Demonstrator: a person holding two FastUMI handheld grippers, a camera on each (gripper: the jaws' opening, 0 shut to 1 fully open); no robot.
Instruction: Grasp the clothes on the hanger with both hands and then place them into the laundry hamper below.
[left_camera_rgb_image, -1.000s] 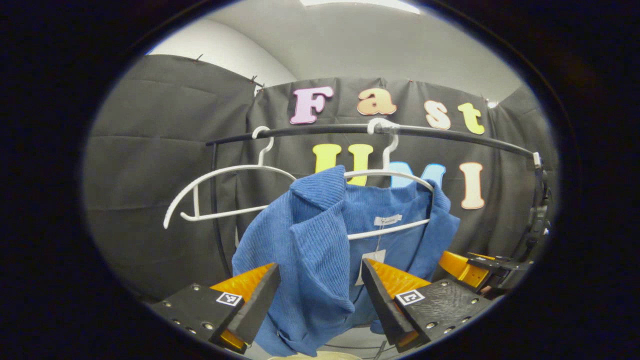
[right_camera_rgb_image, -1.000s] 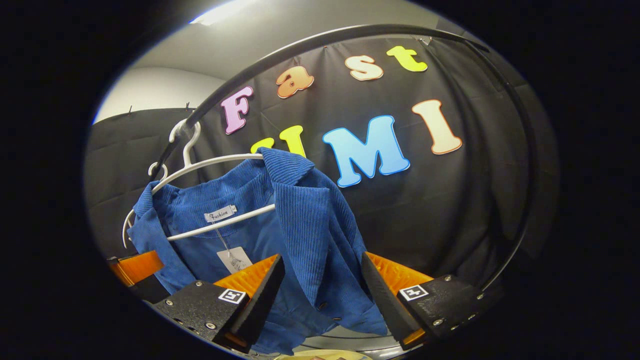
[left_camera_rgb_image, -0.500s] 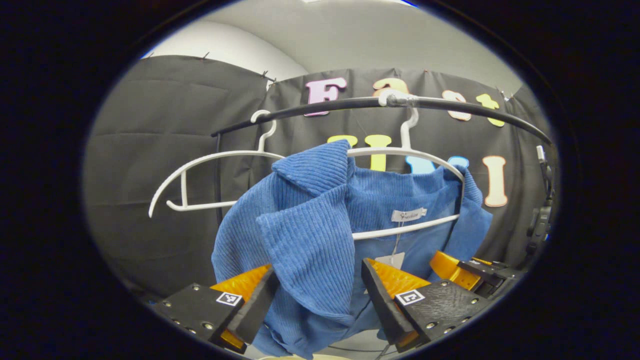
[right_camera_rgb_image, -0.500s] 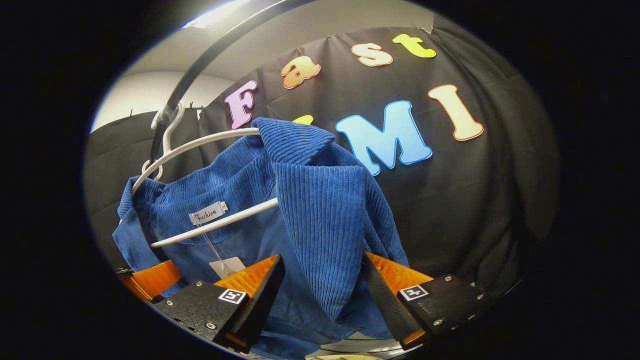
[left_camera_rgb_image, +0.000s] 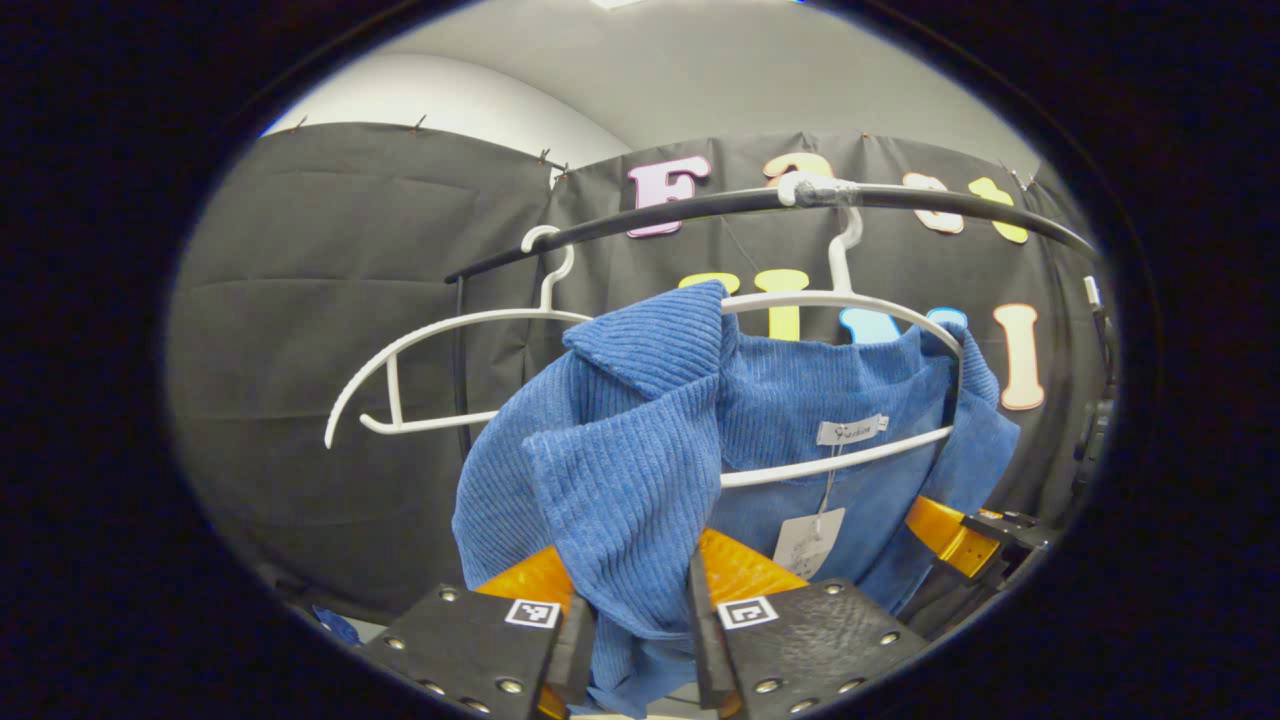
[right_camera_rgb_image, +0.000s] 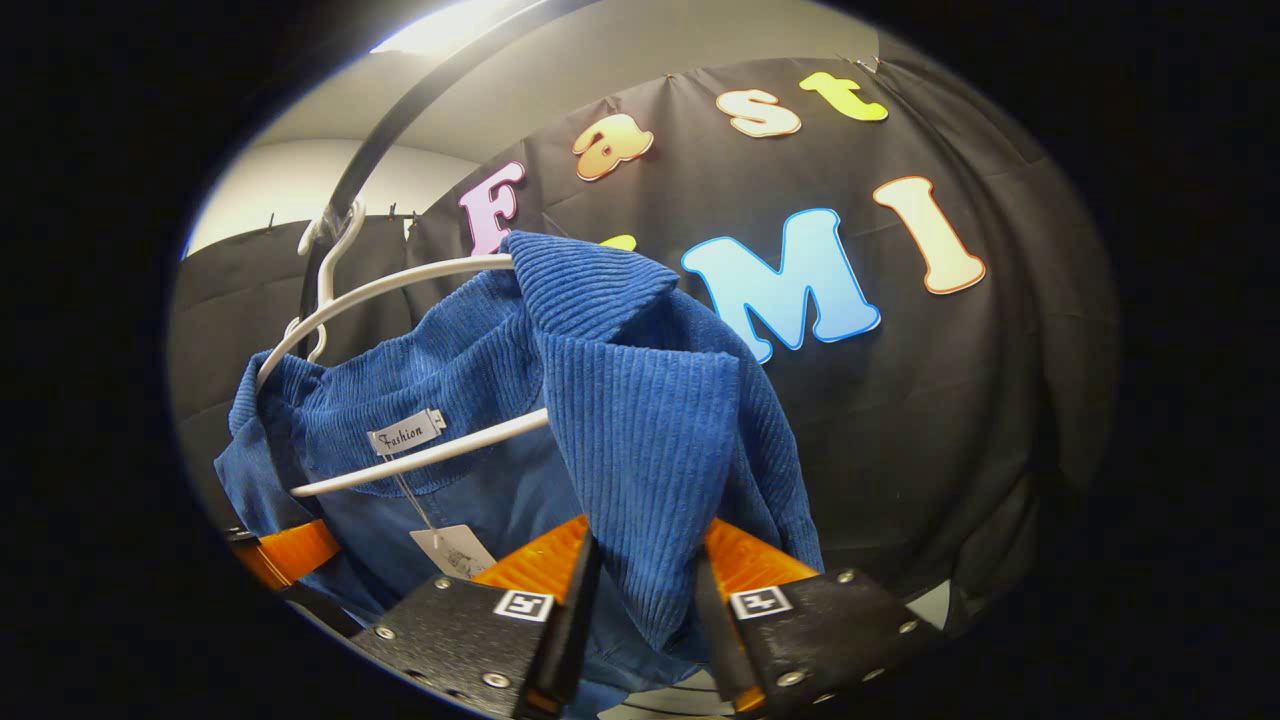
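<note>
A blue corduroy jacket (left_camera_rgb_image: 640, 450) (right_camera_rgb_image: 620, 410) hangs on a white hanger (left_camera_rgb_image: 850, 300) (right_camera_rgb_image: 400, 290) from a black rail (left_camera_rgb_image: 700, 208) (right_camera_rgb_image: 400, 120). In the left gripper view my left gripper (left_camera_rgb_image: 640, 645) is shut on the jacket's left lapel, both fingers pressing the fabric. My right gripper (right_camera_rgb_image: 640, 625) in the right gripper view is shut on the other lapel. The right gripper's orange and black body (left_camera_rgb_image: 960, 530) shows past the jacket in the left gripper view; the left gripper's body (right_camera_rgb_image: 285, 555) shows at the lower left of the right gripper view. The hamper is hidden.
A second, bare white hanger (left_camera_rgb_image: 430, 350) hangs on the rail to the left of the jacket. The rail's upright post (left_camera_rgb_image: 460, 370) stands behind it. A paper tag (left_camera_rgb_image: 810, 540) dangles inside the jacket's collar.
Both grippers have closed from open onto the jacket's lapels. Both moved a little nearer the jacket before closing.
</note>
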